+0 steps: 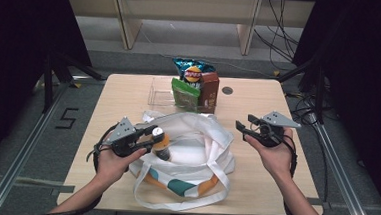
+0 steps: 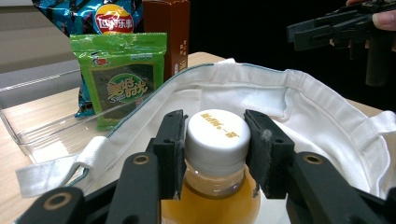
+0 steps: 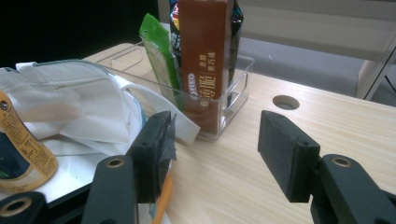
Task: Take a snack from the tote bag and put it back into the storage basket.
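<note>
A: Start with the big things; what's on the counter (image 1: 254, 186)?

B: A white tote bag (image 1: 197, 133) lies open near the front edge; behind it a clear bin (image 1: 160, 96) holds 3 snacks, a crisp bag (image 1: 193, 70), a green packet (image 1: 184, 93) and a brown carton (image 1: 209, 91).

A: And the bottle?

B: The bottle (image 1: 162, 145) of amber drink hangs over the bag's mouth; the left gripper (image 2: 215, 149) has its fingers (image 2: 170, 149) clamped on the white cap (image 2: 217, 135).

A: The other hand?

B: The right gripper (image 1: 245, 128) hovers beside the bag, fingers apart, holding nothing.

A: So which step?

B: Packing, I'd judge; next the bottle should go lower into the bag before release; the right gripper could hold the rim open.
</note>
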A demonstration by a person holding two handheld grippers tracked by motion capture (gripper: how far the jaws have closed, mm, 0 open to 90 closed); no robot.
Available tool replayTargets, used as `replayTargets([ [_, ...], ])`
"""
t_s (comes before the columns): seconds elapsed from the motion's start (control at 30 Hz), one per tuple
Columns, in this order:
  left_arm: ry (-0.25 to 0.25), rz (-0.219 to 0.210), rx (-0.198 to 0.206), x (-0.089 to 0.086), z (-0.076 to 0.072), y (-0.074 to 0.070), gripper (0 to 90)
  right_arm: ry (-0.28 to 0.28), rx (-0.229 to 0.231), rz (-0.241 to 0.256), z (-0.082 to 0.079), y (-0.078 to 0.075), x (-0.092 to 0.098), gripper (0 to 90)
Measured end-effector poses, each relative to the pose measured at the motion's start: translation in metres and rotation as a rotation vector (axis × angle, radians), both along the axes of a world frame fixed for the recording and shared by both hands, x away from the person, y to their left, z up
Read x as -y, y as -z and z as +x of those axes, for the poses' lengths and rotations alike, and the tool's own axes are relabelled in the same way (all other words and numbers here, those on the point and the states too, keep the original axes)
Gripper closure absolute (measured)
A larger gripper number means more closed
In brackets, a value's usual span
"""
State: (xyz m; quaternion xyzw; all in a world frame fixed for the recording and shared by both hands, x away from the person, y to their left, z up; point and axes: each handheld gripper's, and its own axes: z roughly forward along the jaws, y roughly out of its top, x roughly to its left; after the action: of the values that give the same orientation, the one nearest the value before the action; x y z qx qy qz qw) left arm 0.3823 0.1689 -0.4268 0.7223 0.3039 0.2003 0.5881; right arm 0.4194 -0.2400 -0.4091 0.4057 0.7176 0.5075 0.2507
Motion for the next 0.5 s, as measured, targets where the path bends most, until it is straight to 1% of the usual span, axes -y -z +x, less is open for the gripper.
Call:
replayTargets([
  [0.03,-0.008,0.013,-0.003,-0.001,-0.001,-0.001,58.9,-0.010,0.002,-0.007,0.001,0.000,0.001,45.3],
  [0.07,-0.008,0.009,0.000,-0.001,-0.001,-0.002,58.9,-0.010,-0.001,-0.009,0.001,0.000,0.002,45.3],
  [0.1,-0.006,0.002,0.004,-0.001,-0.001,-0.002,58.9,-0.001,-0.006,0.003,0.000,0.000,0.001,45.4],
  [0.17,-0.010,0.005,0.004,-0.001,-0.002,-0.004,58.9,-0.004,-0.012,0.005,-0.001,0.000,0.000,45.3],
  [0.2,-0.005,0.001,0.011,-0.001,-0.001,-0.004,59.0,-0.004,-0.011,0.004,-0.001,0.000,0.000,45.3],
  [0.27,-0.007,-0.001,0.011,-0.001,-0.002,-0.007,59.0,-0.005,-0.004,0.000,0.000,0.000,0.000,45.3],
  [0.3,-0.006,-0.003,0.013,-0.001,-0.002,-0.007,59.0,-0.009,0.007,-0.012,0.001,0.000,0.001,45.3],
  [0.33,-0.005,-0.004,0.015,-0.001,-0.003,-0.009,59.0,-0.010,0.010,-0.015,0.001,0.000,0.001,45.3],
  [0.37,0.000,-0.014,0.019,-0.001,-0.002,-0.009,59.0,-0.007,0.001,-0.007,0.000,0.000,0.000,45.3],
  [0.4,-0.005,-0.008,0.020,-0.001,-0.003,-0.011,59.0,-0.005,0.006,-0.007,0.000,0.000,0.000,45.3],
  [0.43,-0.005,-0.011,0.022,-0.001,-0.003,-0.012,59.0,-0.011,0.016,-0.019,0.001,-0.001,0.001,45.3],
  [0.5,-0.003,-0.013,0.027,-0.001,-0.003,-0.014,59.0,-0.003,0.017,-0.024,0.001,-0.001,0.001,45.4],
])
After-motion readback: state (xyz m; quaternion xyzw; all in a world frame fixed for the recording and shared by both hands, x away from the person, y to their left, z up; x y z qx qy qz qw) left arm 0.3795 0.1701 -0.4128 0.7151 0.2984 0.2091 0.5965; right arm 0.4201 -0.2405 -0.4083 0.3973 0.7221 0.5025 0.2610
